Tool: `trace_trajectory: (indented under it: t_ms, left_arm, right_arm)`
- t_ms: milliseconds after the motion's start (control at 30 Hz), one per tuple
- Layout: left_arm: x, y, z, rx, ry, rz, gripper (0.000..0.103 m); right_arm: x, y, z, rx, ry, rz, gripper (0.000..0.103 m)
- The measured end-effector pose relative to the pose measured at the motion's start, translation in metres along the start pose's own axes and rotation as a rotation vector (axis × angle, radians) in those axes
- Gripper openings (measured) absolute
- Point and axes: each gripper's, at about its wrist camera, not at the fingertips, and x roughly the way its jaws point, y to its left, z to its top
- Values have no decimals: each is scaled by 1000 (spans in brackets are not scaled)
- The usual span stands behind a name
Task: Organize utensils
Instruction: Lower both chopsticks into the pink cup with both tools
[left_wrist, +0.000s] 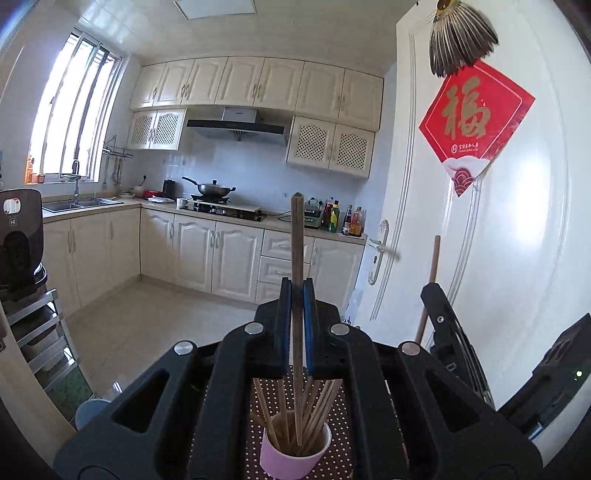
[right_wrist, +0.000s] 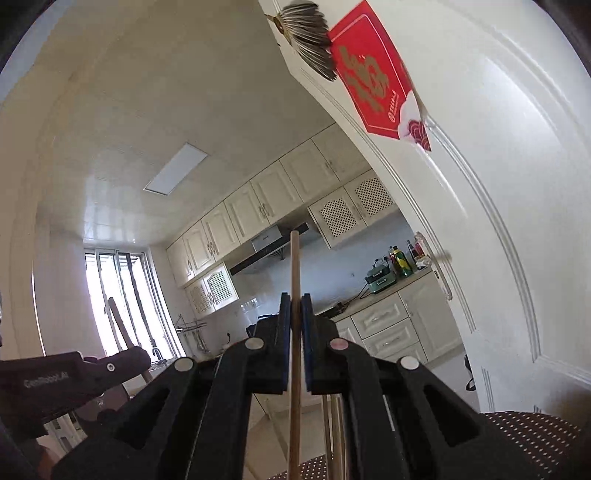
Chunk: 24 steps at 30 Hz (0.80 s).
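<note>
Holding one chopstick in each claw, both lifted above the pink cup (left_wrist: 295, 448) on the dotted tablecloth (left_wrist: 340, 424).

Left gripper (left_wrist: 297, 291): jaws narrow, clamped on a dark brown chopstick (left_wrist: 296, 236) standing upright, blunt end high, thin end reaching down toward the cup mouth. Whether the tip is inside the cup or just above it: cannot tell, hidden among the other sticks.

Right gripper (right_wrist: 294, 304): jaws narrow, pinched on a paler chopstick (right_wrist: 294, 266), also upright, grip roughly at mid-length. Seen from the left view too, well to the right near the white door (left_wrist: 517, 229).

Remaining chopsticks (left_wrist: 317, 410) fanned loosely in the cup, leaning against the rim.

Judged step: drawing sticks out for sorting or pairing.

Notes for doing it well:
- Keep each stick vertical while clearing the cup, to avoid dragging neighbours or tipping the light cup.
- Hold pressure firm; smooth round wood may pivot or slide between pads.
- Keep the two claws apart to avoid crossing sticks.
- Match by colour and length before setting down; these two look unlike in tone.
</note>
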Motion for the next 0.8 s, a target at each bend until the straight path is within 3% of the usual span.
trace_trajectory:
  t_ms: [800]
  left_arm:
    - [68,25,-63,-57,179,20,7]
  right_arm:
    - [38,2,-58,-144,34,-54,4]
